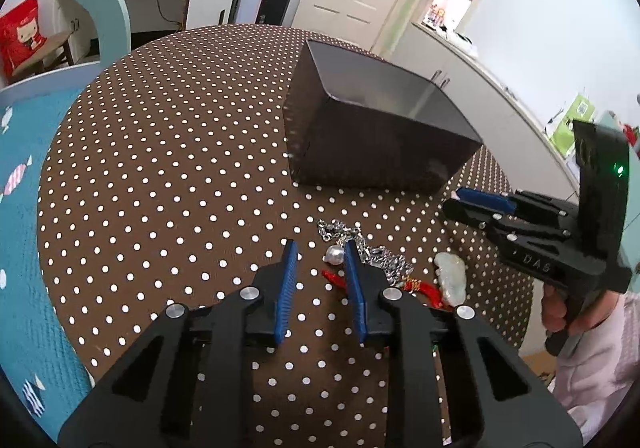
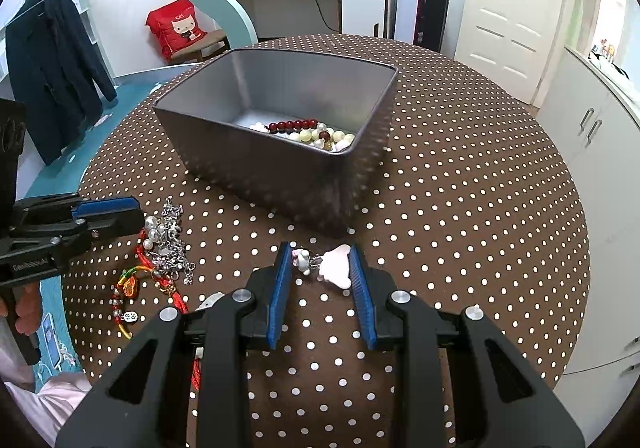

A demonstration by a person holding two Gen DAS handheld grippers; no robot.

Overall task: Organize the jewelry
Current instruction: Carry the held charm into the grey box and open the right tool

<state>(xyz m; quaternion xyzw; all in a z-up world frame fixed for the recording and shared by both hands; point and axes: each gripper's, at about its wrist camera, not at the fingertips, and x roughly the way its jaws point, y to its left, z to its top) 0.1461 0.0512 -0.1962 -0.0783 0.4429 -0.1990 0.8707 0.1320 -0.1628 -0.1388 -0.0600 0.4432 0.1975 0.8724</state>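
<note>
At the bottom centre of the left wrist view, the left gripper has its jaws apart over a silver chain and a pearl on the dotted tablecloth. In the right wrist view, the right gripper is spread around a pink charm. Beads lie inside the grey box, upper centre.
</note>
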